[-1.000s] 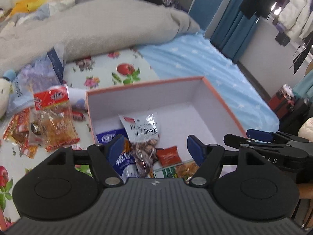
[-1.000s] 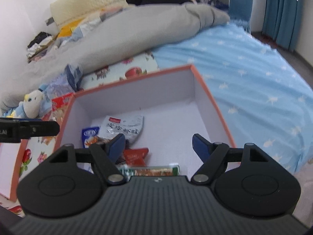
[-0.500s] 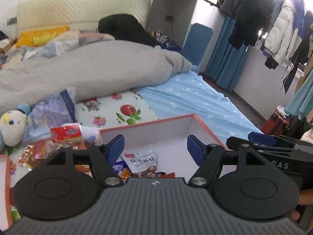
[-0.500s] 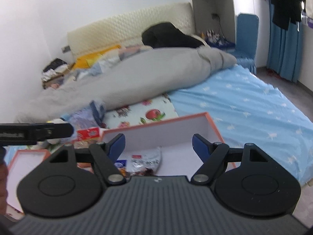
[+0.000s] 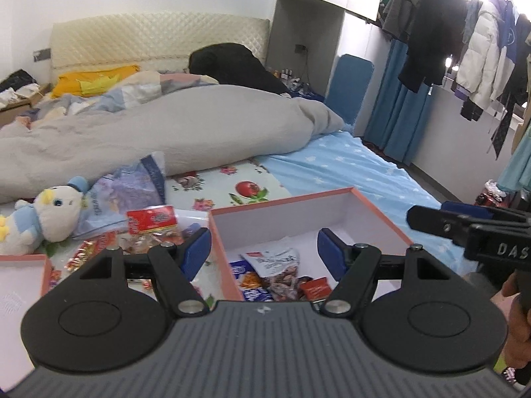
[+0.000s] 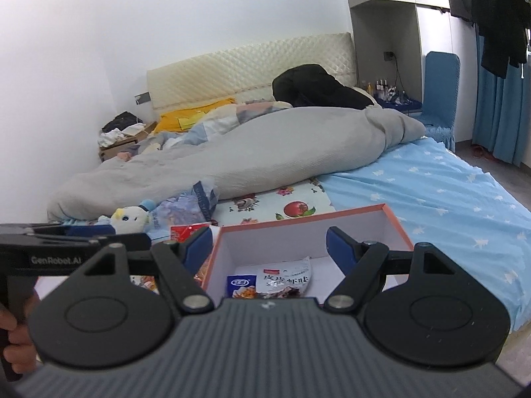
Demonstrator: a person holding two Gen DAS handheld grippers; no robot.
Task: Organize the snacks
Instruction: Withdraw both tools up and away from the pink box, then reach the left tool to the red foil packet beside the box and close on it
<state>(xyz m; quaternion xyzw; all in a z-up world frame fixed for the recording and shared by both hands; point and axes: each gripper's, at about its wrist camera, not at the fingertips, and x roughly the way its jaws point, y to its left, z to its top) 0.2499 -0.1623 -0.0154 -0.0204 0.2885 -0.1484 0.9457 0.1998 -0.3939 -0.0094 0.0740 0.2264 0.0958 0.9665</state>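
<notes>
Bed's messy: loose snacks (image 5: 146,232) sit ahead-left of my left gripper (image 5: 264,252), nearer than right gripper (image 6: 269,247); both gape empty.

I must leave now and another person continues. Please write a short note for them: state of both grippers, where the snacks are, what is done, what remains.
Left gripper: jaws open, nothing between them. Right gripper: jaws open, also empty.
The orange-rimmed box sits on the bed and already holds several packets, among them a white nut bag, a blue packet and a small red packet.
Left to do: the loose snacks lying on the floral sheet left of the box, near the plush toy, are not in the box yet.
</notes>
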